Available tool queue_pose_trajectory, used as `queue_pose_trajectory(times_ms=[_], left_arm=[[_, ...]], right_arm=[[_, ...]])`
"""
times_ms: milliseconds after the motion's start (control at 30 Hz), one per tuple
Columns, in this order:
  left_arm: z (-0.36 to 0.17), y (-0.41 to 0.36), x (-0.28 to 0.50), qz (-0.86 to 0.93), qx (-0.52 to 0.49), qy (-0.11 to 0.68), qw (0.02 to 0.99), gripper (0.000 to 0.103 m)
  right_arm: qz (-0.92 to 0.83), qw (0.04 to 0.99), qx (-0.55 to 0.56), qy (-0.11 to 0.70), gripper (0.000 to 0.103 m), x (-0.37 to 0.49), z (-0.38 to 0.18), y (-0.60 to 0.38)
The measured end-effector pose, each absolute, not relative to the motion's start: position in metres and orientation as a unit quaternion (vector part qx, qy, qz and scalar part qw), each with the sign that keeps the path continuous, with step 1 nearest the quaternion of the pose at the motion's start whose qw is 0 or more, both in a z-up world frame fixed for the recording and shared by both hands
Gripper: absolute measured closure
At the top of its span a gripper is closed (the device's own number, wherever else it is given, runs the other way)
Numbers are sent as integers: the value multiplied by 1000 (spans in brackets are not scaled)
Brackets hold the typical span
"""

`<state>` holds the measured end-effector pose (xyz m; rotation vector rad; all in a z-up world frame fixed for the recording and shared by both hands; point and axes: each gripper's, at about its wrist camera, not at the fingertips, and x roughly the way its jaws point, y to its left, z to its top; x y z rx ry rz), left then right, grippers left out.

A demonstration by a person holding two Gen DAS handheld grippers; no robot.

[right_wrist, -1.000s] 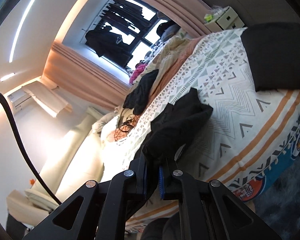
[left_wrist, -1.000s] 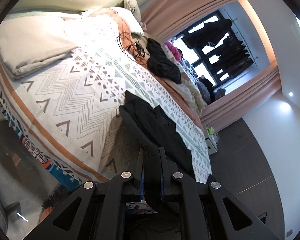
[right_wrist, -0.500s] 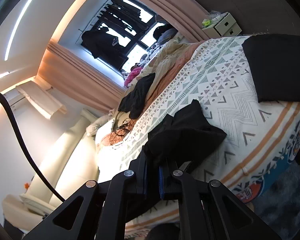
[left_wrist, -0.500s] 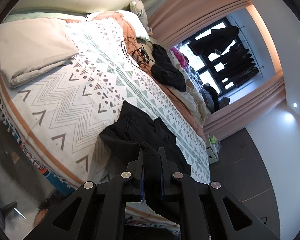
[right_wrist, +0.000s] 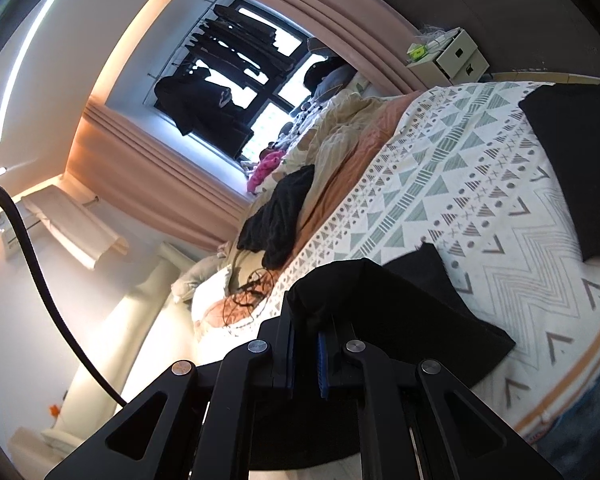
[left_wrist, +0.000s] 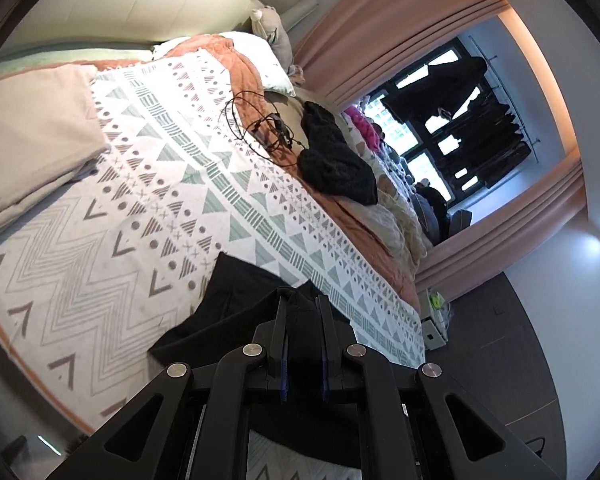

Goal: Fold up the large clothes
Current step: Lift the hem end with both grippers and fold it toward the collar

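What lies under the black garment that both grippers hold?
The patterned bedspread lies under the black garment. Anything under its middle is covered.

Black garment (left_wrist: 236, 312): near portion hidden behind the left hand-held gripper (left_wrist: 303, 304); fabric between the closed fingers indistinct, black on black. In the right wrist view, its lower part is likewise masked by the right hand-held gripper (right_wrist: 309, 322), which pinches a fold.

Folded black item (right_wrist: 576, 160), 3 o'clock: cut off by the frame edge.

Beige folded bedding (left_wrist: 28, 140), 9 o'clock: cropped at the edge.

Tangled cable (left_wrist: 260, 128): ends too fine to trace.

Hanging clothes at window (left_wrist: 480, 120): silhouetted, details unreadable.
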<state>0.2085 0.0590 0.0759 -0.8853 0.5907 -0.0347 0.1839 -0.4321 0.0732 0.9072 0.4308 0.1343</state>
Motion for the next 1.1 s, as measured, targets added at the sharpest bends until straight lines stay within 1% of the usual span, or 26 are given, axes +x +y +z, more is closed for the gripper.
queue_pose_trajectory(times_ms=[167,400,633,900,1067,1100], left_arm=[[81,56,261,-13,-411,282,867,92],[66,50,334,-7,-400,297,867,92],[25,49,395,15,-395,324,860,92],[-47,49,454,31,-382,379,843,91],[-71,46,473,38,-384,387,838,88],[-73,44,477,34,-385,389,836,79]], right_arm=[[63,873,444,195,94,234,77,-433],[52,868,456,188,94,305,68,-435],[39,849,486,203,94,369,31,-439],[34,852,461,247,94,423,-26,-436],[19,830,476,290,93,445,-73,-444],[19,827,479,295,92,449,-79,-445]])
